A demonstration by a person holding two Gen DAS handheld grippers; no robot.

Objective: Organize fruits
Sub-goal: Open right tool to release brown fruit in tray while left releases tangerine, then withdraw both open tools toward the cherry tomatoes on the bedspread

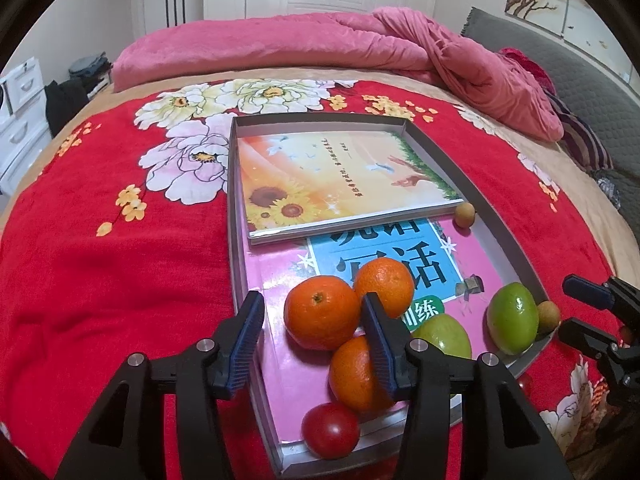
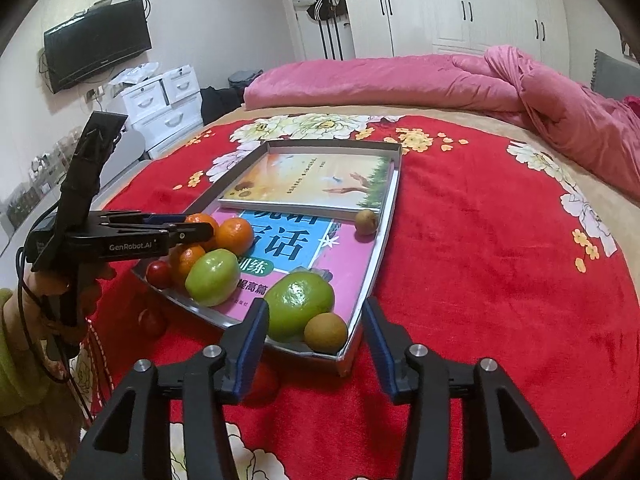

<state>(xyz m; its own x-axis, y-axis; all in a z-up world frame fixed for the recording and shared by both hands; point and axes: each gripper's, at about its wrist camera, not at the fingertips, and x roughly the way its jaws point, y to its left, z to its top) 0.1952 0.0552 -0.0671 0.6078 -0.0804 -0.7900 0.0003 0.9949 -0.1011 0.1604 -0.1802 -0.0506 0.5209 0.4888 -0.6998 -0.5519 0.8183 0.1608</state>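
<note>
A shallow grey cardboard tray (image 1: 236, 184) lies on a red flowered blanket (image 1: 100, 248) spread over the bed, holding two books: a sunflower-covered book (image 1: 340, 176) at the far end and a pink and blue book (image 1: 472, 256) nearer. Three round orange tangerines (image 1: 322, 312) sit clustered on the pink book, with a small red tomato (image 1: 330, 430) at the tray's near edge. Two glossy green fruits (image 2: 212, 278) lie toward the other side, the larger one (image 2: 298, 304) touching a small brown round fruit (image 2: 326, 332) in the tray corner; another small brown fruit (image 2: 366, 222) rests beside the sunflower book. The left gripper (image 1: 312, 344) hovers over the tangerines with its jaws apart, gripping nothing. The right gripper (image 2: 316, 344) is likewise released, its blue-padded fingers (image 2: 250, 348) spread either side of the tray corner, clear of the fruit. A hand (image 2: 60, 284) in a green sleeve (image 2: 16, 360) holds the left tool.
</note>
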